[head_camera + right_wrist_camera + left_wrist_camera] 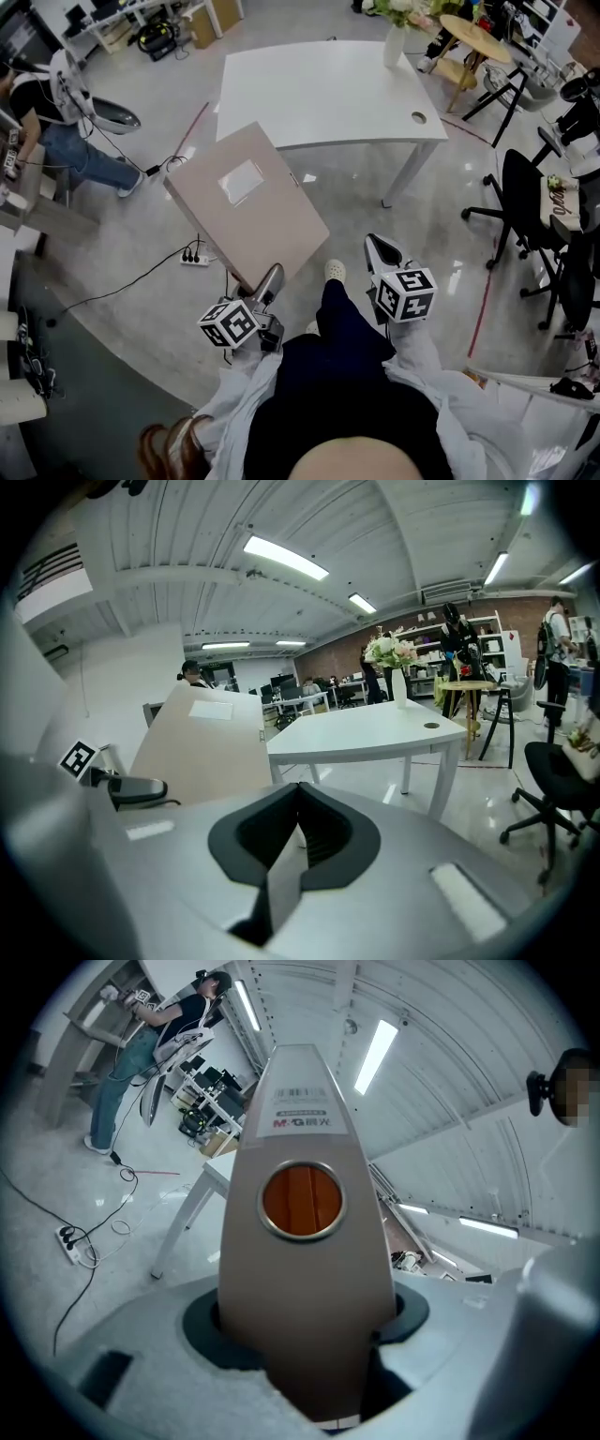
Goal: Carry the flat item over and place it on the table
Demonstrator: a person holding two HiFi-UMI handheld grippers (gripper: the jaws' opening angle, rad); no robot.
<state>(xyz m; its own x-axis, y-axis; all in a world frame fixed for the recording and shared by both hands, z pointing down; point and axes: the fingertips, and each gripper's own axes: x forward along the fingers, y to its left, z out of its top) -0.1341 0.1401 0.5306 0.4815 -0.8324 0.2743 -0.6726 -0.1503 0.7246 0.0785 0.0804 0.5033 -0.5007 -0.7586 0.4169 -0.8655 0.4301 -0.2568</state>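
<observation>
Head view is showing the left gripper (267, 286) pinching the flat file box (248, 202) by its near narrow end, its jaws pressing on either side of the spine. The box is hanging in the air over the floor, tilted, with its broad taupe face and clear label pocket turning upward. Its far corner is overlapping the near left edge of the white table (319, 84) from this angle; whether it is touching that edge cannot be told. In the left gripper view the spine is rising straight out from between the jaws, with a metal-rimmed finger hole (300, 1201) and a printed label above it.

The right gripper (382, 253) is hovering to the right of the person's leg, well apart from the box. Its jaws are pressing together with nothing between them.

The tabletop is lying mostly bare. A white vase (395, 42) with flowers is standing at its far right edge, and a round cable hole (418, 118) is sitting close to the near right corner. Glossy floor is lying open between the person and the near table edge. A power strip (194, 258) with trailing cables is lying on the floor at the left, beneath the box. A black office chair (525, 202) is standing at the right, apart from the table leg, and a red floor line (483, 309) is running beside it
</observation>
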